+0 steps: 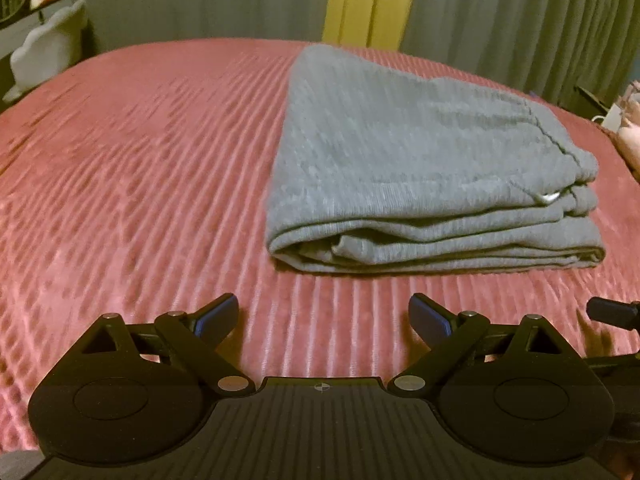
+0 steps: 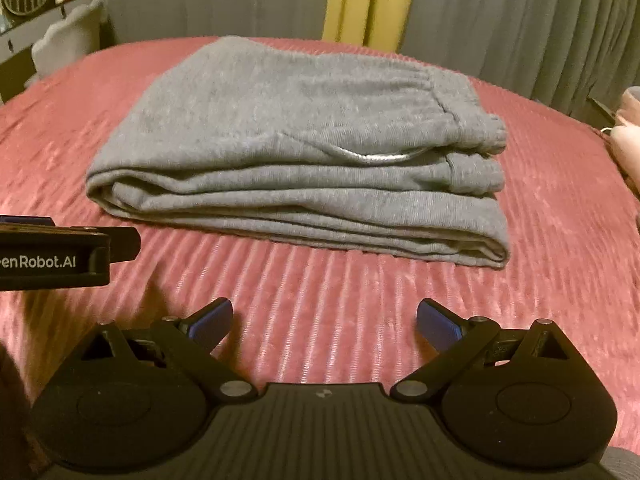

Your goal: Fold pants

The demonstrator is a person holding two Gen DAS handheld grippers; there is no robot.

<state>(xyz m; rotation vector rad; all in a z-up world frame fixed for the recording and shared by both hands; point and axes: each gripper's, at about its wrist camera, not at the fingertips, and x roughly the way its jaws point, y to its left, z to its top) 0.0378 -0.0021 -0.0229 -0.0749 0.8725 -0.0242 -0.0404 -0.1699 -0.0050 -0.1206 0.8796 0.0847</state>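
Pink ribbed bed bears folded grey pants (stacked layers); nothing else discernible.

Grey pants of soft, matt knitted cloth, faintly ribbed. They lie on a bed covered in plush pink cloth with raised ridges and a slight sheen. Each claw, left and right, is matt black plastic with smooth blue fingertips.

Dim, warm light — blurry, fisheye-warped

A home bedroom: a bed with a ribbed pink bedspread, grey curtains behind, and a pillow beside it.
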